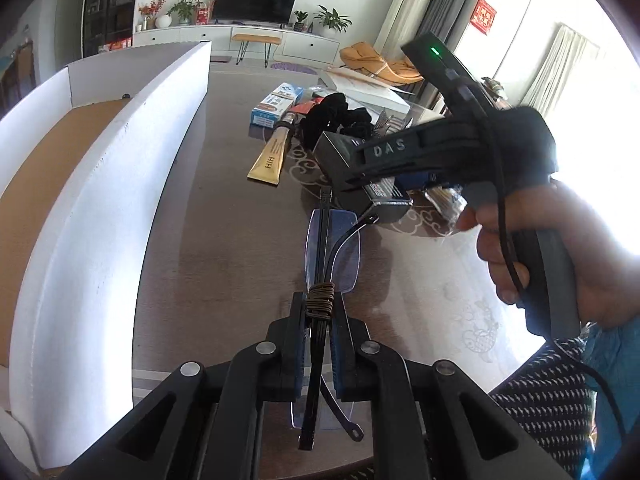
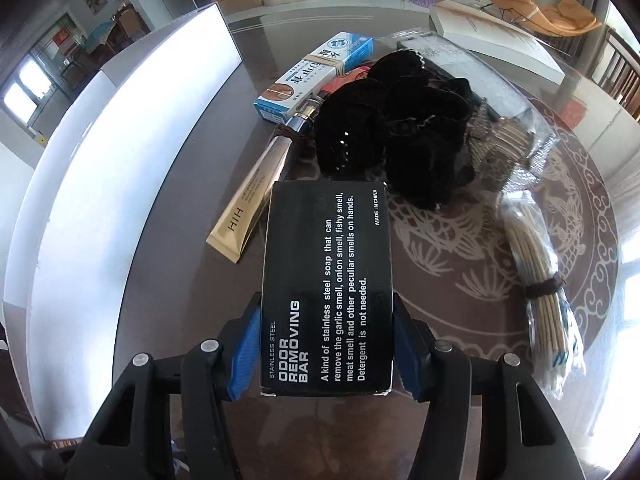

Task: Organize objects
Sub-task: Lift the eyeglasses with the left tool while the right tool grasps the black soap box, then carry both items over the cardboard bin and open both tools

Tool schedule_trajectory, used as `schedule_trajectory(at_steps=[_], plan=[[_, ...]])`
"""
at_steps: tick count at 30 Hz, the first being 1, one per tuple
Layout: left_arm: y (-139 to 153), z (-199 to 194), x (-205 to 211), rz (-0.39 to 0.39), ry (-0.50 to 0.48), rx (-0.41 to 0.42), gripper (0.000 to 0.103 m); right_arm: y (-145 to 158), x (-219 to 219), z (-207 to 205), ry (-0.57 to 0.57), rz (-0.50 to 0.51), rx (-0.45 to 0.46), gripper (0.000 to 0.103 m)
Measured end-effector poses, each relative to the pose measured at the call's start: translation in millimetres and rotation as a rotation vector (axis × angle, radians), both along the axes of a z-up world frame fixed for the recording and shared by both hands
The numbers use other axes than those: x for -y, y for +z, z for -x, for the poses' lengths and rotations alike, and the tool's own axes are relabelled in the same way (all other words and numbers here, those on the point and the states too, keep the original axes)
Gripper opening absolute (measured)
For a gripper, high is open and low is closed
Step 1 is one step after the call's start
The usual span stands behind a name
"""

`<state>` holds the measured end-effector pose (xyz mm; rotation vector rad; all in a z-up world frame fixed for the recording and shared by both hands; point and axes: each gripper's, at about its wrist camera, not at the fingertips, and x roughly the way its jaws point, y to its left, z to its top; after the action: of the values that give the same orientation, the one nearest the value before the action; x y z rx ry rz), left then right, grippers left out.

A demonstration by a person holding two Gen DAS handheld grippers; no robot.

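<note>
Between the right claw [image 2: 325, 344] pads, a black cardboard soap box [image 2: 326, 280] is clamped flat above the table [image 2: 180, 280], presumably for transfer to the white tray [image 2: 120, 152] at 10 o'clock. Folded rimless glasses [image 1: 332, 256], cord-bound, are pinched edgewise by the left claw [image 1: 318, 316]. Black velvet scrunchies [image 2: 400, 128] and gold tube [image 2: 250, 204] lie at 12 o'clock.

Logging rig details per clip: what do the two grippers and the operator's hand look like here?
Both grippers are black linkage frames with silver rivets and blue finger pads. The right gripper has raised "DAS" lettering, a green LED, a black cable and a grey handle. The hand is bare, with a teal sleeve. The left gripper looks the same.
</note>
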<state>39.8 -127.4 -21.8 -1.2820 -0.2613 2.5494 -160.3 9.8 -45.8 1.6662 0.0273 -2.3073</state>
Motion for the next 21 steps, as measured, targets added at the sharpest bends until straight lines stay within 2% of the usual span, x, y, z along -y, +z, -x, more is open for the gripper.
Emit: schedule_trajectory(at_steps=[3,6,8,11,14,16,19,21], plan=[[25,-3,10,-0.051,0.003,-0.032,0.01,15,-23,-18,-0.014,0.074,0.002,0.058],[57,-5,34,-0.076,0.037,-0.09,0.01,38,-24,-30,-0.012,0.164,-0.021,0.058],[77,-5,61,-0.069,0.093,-0.131,0.01,65,-10,-40,0.019,0.233,-0.051,0.058],[94,-2,112,-0.014,0.221,-0.171,0.01,107,37,-58,0.123,0.326,-0.105,0.058],[91,5,162,0.062,0.348,-0.15,0.01,134,101,-76,0.245,0.389,-0.134,0.058],[80,13,189,0.104,0.41,-0.114,0.01,138,146,-83,0.319,0.402,-0.144,0.058],[54,29,213,0.19,0.453,-0.014,0.011,133,198,-95,0.4,0.381,-0.133,0.06],[37,38,222,0.241,0.49,0.045,0.019,119,221,-97,0.429,0.334,-0.102,0.062]])
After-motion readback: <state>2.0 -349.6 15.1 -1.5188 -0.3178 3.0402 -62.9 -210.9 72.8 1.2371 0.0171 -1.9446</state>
